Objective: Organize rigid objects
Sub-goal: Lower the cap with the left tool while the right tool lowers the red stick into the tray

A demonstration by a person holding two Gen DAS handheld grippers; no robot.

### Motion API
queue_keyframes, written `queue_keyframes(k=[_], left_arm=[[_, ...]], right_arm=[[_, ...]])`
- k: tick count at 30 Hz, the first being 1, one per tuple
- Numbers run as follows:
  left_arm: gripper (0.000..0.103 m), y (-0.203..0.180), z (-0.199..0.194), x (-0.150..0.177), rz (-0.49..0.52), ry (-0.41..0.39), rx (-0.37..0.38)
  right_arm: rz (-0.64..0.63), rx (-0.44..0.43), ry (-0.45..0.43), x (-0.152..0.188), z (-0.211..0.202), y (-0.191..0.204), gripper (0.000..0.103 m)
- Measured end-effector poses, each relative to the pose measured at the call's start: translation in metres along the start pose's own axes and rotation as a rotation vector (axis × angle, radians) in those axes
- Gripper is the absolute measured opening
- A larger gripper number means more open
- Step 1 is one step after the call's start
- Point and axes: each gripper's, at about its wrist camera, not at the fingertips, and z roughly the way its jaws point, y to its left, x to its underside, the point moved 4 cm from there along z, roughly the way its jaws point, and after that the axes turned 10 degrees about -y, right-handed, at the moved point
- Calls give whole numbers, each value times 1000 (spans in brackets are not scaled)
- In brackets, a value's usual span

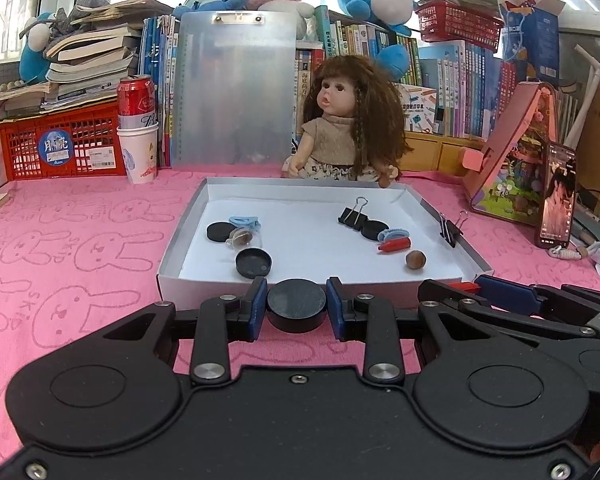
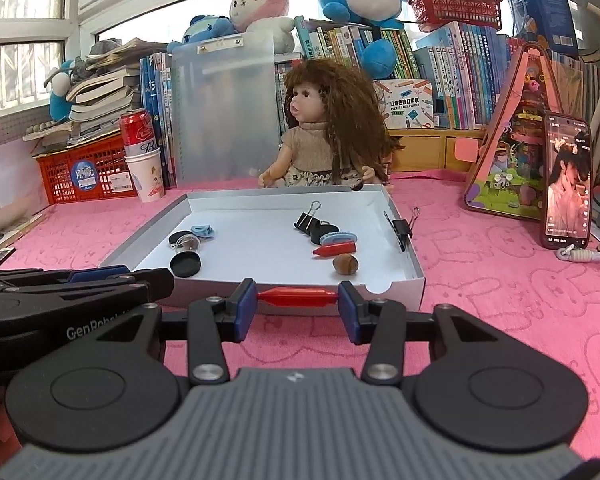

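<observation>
rigid pieces wait at the white box (image 1: pixel 180 236): the left gripper (image 1: pixel 296 307) clamps a black round cap (image 1: pixel 296 307) across its width, the right gripper (image 2: pixel 297 297) pinches a red pen cap (image 2: pixel 297 297) end-to-end, probably to drop both inside with the 2 binder clips (image 1: pixel 353 216).

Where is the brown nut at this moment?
The brown nut lies inside the white box, toward its near right corner in both wrist views, just in front of the loose red cap and apart from both grippers.
</observation>
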Motion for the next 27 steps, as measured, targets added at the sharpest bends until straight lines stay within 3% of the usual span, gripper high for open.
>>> queue_keyframes(k=[27], left_arm=[[30,8,44,-19,-45,0,-3]], right_arm=[[42,-3,7,-13,43,-4,51]])
